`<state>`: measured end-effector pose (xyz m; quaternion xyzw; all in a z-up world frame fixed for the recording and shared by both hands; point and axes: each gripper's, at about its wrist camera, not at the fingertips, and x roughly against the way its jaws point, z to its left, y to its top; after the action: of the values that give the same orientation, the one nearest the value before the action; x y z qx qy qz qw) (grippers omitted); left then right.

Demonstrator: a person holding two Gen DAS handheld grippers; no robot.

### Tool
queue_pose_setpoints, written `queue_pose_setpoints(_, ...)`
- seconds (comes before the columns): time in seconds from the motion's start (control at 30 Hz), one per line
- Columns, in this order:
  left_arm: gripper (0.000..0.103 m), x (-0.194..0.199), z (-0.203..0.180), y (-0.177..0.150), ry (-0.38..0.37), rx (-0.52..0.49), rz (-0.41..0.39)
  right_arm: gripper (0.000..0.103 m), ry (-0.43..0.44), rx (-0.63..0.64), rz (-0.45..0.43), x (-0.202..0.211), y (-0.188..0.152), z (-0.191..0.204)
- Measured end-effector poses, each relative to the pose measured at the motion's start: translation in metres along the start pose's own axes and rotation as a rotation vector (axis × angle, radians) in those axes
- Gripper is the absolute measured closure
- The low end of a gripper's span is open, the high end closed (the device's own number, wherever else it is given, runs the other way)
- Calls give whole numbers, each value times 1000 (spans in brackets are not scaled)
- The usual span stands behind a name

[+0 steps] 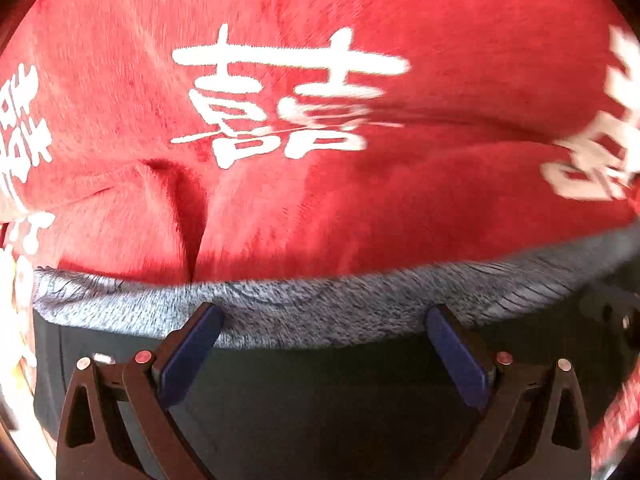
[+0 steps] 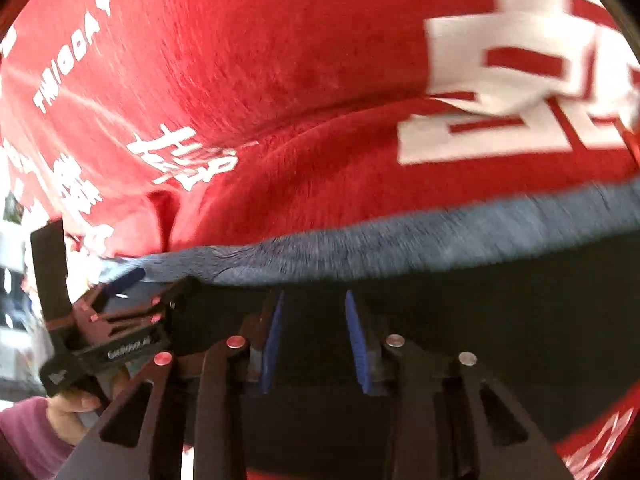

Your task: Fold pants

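Surface: red plush cloth [image 1: 400,208] printed with white characters, creased, filling the background of both views. Item: dark pants [image 1: 320,392] with a grey fleecy edge [image 1: 300,312], lying on the cloth directly beneath both grippers. Left gripper [image 1: 324,316]: blue-padded fingers spread wide, tips at the grey edge, nothing held. Right gripper [image 2: 314,300]: fingers narrowly parted over dark fabric; whether they pinch it cannot be told. A hand [image 2: 76,412] in a mauve sleeve holds the left gripper, seen from the right wrist.

Right gripper [image 2: 314,340] at 6 o'clock, jaws part-open over dark pants [image 2: 480,340]; grey fleecy edge [image 2: 400,248] beyond; left gripper [image 2: 120,284] at 9 o'clock; red cloth [image 2: 260,80] at 12.
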<state>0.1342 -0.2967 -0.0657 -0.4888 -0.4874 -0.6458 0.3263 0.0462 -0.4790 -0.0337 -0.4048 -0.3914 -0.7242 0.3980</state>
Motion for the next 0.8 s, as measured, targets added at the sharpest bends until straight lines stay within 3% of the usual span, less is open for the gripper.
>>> queue_pose_setpoints(0.07,0,-13,7,6,17,52,9,74,-58,40,19,-18,9,-2)
queue_pose_setpoints(0.13,0,-17,14,8,5,80,-2,80,-80,41,-18,-20,16,-10)
queue_pose_setpoints(0.2,0,-18,13,11,15,55,-17,80,-126,16,-26,-23,26,-19)
queue_pose_setpoints(0.27,0,-16,12,14,34,32,-20,80,-95,-48,-35,-23,36,-31)
queue_pose_setpoints(0.4,0,0,10,14,53,17,3,70,-93,-117,-29,-4,37,-41)
queue_pose_setpoints(0.5,0,27,1,-2,9,-24,-6,56,-72,-152,-43,23,20,-47)
queue_pose_setpoints(0.6,0,45,-14,-29,-14,-76,4,56,-64,-183,-43,44,-8,-52)
queue_pose_setpoints(0.73,0,37,-34,-71,-19,-111,81,55,-89,-253,-18,53,-52,-67)
queue_pose_setpoints(0.8,0,42,-29,-84,-28,-44,26,56,-87,-283,-17,52,-69,-78)
